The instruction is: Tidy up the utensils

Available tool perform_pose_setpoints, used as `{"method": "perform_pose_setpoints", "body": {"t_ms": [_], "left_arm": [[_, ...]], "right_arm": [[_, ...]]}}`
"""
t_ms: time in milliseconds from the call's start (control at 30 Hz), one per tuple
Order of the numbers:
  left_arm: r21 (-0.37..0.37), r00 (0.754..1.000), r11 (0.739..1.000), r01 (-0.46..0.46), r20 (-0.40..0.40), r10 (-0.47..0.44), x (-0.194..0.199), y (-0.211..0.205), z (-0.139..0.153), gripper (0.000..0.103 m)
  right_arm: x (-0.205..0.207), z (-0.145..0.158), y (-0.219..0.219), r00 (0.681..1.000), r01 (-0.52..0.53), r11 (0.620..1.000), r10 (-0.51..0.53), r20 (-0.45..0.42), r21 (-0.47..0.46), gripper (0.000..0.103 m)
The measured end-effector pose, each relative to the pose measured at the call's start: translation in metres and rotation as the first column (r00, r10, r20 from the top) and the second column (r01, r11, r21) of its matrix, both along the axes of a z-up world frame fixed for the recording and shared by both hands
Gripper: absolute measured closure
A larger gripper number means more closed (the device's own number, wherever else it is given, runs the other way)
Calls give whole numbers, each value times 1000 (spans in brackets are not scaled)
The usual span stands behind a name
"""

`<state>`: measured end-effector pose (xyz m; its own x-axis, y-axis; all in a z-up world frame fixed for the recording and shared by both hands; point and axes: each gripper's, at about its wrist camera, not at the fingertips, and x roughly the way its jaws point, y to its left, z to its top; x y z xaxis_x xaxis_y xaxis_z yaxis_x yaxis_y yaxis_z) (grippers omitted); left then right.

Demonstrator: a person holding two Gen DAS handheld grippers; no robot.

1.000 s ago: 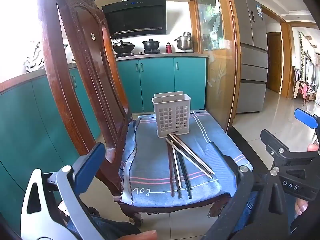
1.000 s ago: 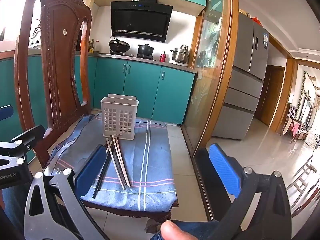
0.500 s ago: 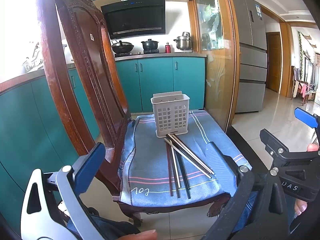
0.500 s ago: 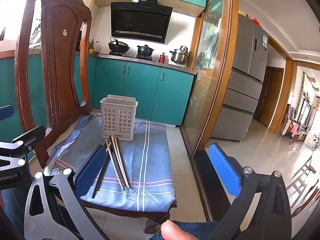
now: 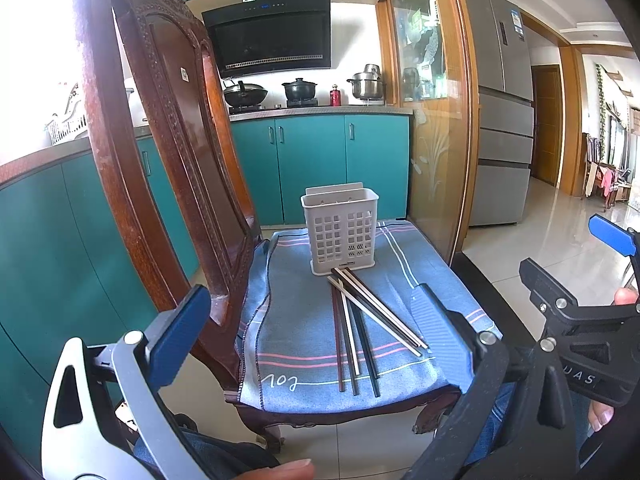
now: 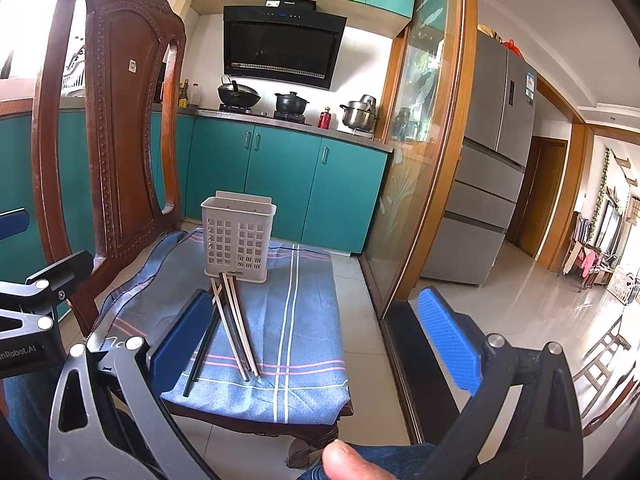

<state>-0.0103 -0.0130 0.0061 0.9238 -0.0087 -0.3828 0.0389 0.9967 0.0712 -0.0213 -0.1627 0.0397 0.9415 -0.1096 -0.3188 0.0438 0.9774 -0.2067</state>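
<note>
Chopsticks lie loose on blue cloth over chair seat, far ends touching white utensil basket. Left gripper, right gripper: jaws apart, empty, near edge.

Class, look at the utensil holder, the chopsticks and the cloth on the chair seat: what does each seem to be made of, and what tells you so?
Utensil holder: pale moulded plastic, matte, with a grid of square holes.
Chopsticks: smooth thin sticks in black, dark brown and cream; wood, bamboo or plastic, cannot tell.
Cloth: woven blue fabric with pink and white stripes, soft and creased, with a stitched edge.
</note>
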Motion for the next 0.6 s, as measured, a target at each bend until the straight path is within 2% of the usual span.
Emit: {"method": "perform_pose_setpoints", "body": {"t_ms": [600], "left_arm": [[1, 1000, 1000, 4, -5, -4, 1, 0, 0, 3]], "right_arm": [[0, 3, -1, 1000, -1, 1000, 1, 6, 4, 2]]}}
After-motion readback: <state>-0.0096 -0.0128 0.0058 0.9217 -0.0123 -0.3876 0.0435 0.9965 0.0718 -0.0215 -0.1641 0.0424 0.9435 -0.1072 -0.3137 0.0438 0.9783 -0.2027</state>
